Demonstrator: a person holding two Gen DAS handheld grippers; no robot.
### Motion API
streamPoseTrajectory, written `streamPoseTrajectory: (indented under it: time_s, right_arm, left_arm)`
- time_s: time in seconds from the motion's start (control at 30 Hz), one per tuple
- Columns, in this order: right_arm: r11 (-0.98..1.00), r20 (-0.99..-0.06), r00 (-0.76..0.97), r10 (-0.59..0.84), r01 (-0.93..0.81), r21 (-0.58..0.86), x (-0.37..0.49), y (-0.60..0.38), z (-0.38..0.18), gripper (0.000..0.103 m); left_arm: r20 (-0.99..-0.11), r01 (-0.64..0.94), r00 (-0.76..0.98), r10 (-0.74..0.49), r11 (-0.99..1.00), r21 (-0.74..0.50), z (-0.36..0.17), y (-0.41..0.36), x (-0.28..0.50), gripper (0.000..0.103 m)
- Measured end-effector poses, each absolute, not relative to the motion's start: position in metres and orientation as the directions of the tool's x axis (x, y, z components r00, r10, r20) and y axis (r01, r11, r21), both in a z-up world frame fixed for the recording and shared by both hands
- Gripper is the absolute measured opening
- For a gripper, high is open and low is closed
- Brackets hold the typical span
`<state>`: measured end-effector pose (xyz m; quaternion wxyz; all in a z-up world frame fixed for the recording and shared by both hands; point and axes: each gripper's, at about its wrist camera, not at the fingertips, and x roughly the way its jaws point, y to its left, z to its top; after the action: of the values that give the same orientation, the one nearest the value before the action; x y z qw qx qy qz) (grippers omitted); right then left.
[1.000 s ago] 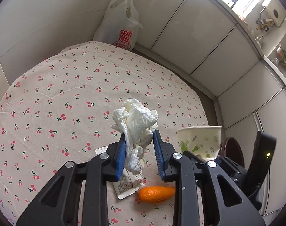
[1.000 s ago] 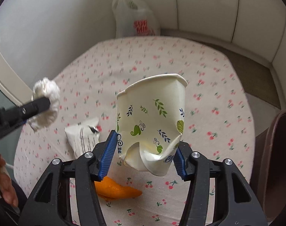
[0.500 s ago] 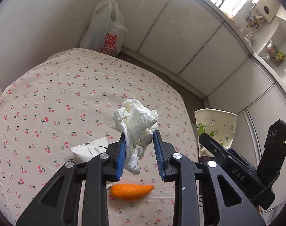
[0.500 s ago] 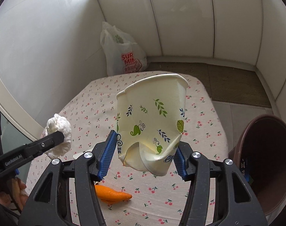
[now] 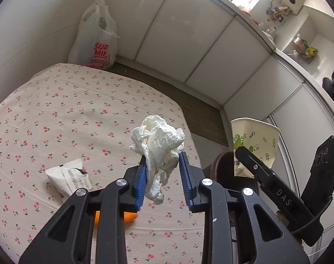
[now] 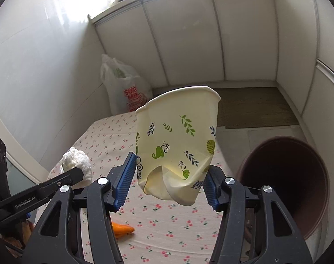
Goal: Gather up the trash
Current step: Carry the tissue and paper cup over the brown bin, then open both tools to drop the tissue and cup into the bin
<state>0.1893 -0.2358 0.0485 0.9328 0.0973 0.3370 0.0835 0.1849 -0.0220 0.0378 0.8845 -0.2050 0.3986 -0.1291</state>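
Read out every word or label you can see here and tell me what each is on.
"SUP MI", cut off: red print on the white plastic bag.
"DAS": right gripper finger.
"GenRobot.AI": left gripper finger.
Wrapper on the table: print too small.
Paper cup: dark print near its base, unreadable.

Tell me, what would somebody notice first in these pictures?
Probably the crumpled paper cup with green leaves, pinched up in the air by the right gripper, right next to a big brown bin. Then the scrunched white tissue held in the left gripper over the cherry-print tablecloth.
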Motion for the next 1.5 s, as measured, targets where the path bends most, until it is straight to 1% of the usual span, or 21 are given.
streamPoseTrajectory:
  time_s: [0.33,0.63,0.8,1.03,1.07,1.1,1.17,1.27,1.3,1.5]
  right_arm:
    - [0.969,-0.568,0.815,0.112,0.038,0.246,0.165,-0.302,0.062,0.054]
    - [0.952,-0.563,0.827,-0.018,0.187,0.245,0.145,-0.364,0.059,0.053]
    - [0.925,-0.581,0.809,-0.092,0.285,0.251,0.142,-0.401,0.05,0.053]
    - [0.878,-0.625,0.749,-0.218,0.43,0.209,0.142,-0.444,0.036,0.053]
    - [0.87,-0.627,0.744,-0.23,0.446,0.21,0.14,-0.45,0.036,0.059]
    - [0.858,-0.628,0.738,-0.248,0.469,0.212,0.137,-0.454,0.036,0.067]
    - [0.827,-0.625,0.722,-0.296,0.522,0.211,0.13,-0.467,0.036,0.076]
    - [0.782,-0.627,0.692,-0.358,0.589,0.204,0.117,-0.486,0.036,0.085]
    - [0.764,-0.631,0.679,-0.374,0.612,0.206,0.112,-0.493,0.035,0.087]
    - [0.704,-0.648,0.642,-0.409,0.674,0.224,0.093,-0.522,0.031,0.089]
  left_arm:
    - [-0.644,0.146,0.618,-0.45,0.871,-0.469,0.048,-0.079,0.183,0.029]
    - [-0.65,0.217,0.573,-0.499,0.857,-0.467,0.051,-0.135,0.181,0.029]
    - [-0.658,0.254,0.545,-0.519,0.85,-0.461,0.048,-0.165,0.18,0.029]
    - [-0.665,0.297,0.507,-0.549,0.835,-0.463,0.047,-0.209,0.184,0.029]
    - [-0.665,0.304,0.502,-0.552,0.833,-0.462,0.047,-0.215,0.185,0.029]
    - [-0.667,0.312,0.495,-0.558,0.83,-0.462,0.047,-0.223,0.186,0.029]
    - [-0.67,0.327,0.481,-0.566,0.824,-0.462,0.046,-0.236,0.188,0.029]
    - [-0.681,0.343,0.452,-0.576,0.817,-0.464,0.042,-0.258,0.193,0.03]
    - [-0.685,0.345,0.442,-0.579,0.815,-0.466,0.04,-0.264,0.195,0.03]
    - [-0.712,0.358,0.406,-0.573,0.816,-0.453,0.03,-0.303,0.205,0.035]
